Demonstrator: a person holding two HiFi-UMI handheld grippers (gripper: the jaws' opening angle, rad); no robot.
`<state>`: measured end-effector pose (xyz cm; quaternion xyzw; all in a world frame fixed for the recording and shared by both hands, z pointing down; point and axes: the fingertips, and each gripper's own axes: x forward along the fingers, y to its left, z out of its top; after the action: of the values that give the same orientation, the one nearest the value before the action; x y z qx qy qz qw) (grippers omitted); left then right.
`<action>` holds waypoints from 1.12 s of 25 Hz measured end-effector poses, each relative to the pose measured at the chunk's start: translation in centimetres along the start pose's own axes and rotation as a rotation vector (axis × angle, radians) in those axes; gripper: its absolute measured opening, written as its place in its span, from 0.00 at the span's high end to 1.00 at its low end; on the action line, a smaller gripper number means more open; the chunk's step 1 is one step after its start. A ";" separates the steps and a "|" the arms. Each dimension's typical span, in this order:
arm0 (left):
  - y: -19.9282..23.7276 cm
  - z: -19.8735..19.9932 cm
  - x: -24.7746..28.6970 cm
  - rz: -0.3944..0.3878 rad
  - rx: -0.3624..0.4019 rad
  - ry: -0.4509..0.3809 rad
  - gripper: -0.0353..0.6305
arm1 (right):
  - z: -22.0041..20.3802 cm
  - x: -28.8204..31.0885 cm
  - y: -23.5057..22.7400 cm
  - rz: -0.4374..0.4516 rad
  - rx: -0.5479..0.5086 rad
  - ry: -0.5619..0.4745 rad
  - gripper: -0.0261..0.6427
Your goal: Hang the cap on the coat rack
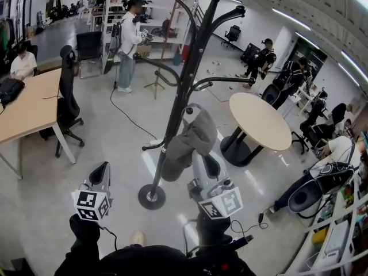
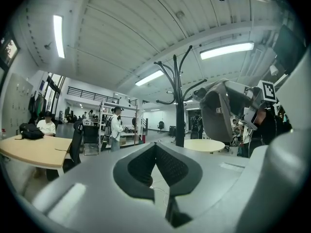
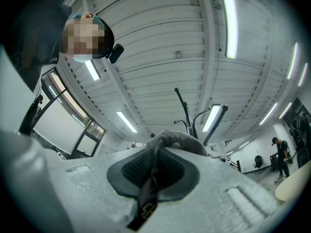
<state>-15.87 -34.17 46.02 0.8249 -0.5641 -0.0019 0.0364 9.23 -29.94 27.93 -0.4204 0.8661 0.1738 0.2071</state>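
The black coat rack (image 1: 184, 79) stands on a round base straight ahead, its curved hooks spreading at several heights. A grey cap (image 1: 190, 142) hangs in the air against the pole at mid height, and my right gripper (image 1: 200, 157) is shut on its back strap. From the right gripper view, the cap (image 3: 181, 141) bulges over that gripper (image 3: 158, 150), with the rack's hooks (image 3: 187, 111) just beyond. My left gripper (image 1: 102, 170) is lower left of the rack, shut and holding nothing. In its own view the left gripper (image 2: 155, 148) faces the rack (image 2: 179, 108) and the cap (image 2: 217, 115).
A round beige table (image 1: 260, 119) stands right of the rack. A long desk (image 1: 26, 108) and a black office chair (image 1: 68, 94) are at the left. A person (image 1: 127, 42) stands behind the rack, others at the right. A cable (image 1: 129, 119) trails on the floor.
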 end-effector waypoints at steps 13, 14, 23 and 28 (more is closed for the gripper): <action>0.1 -0.2 1.3 -0.006 0.002 0.022 0.94 | -1.9 0.1 -2.0 -0.038 0.027 0.022 0.93; 0.1 -0.3 1.4 -0.005 0.003 0.025 0.94 | -2.1 0.0 -2.2 -0.041 0.031 0.024 0.93; 1.2 -1.4 2.5 -0.011 -0.005 0.038 0.94 | -5.0 0.7 -2.7 -0.059 0.056 0.055 0.93; 1.0 -1.4 2.9 -0.016 -0.009 0.045 0.94 | -5.4 0.9 -3.2 -0.066 0.058 0.070 0.93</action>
<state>-15.68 -37.19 47.57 0.8289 -0.5567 0.0137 0.0526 10.12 -34.97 31.70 -0.4482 0.8633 0.1268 0.1942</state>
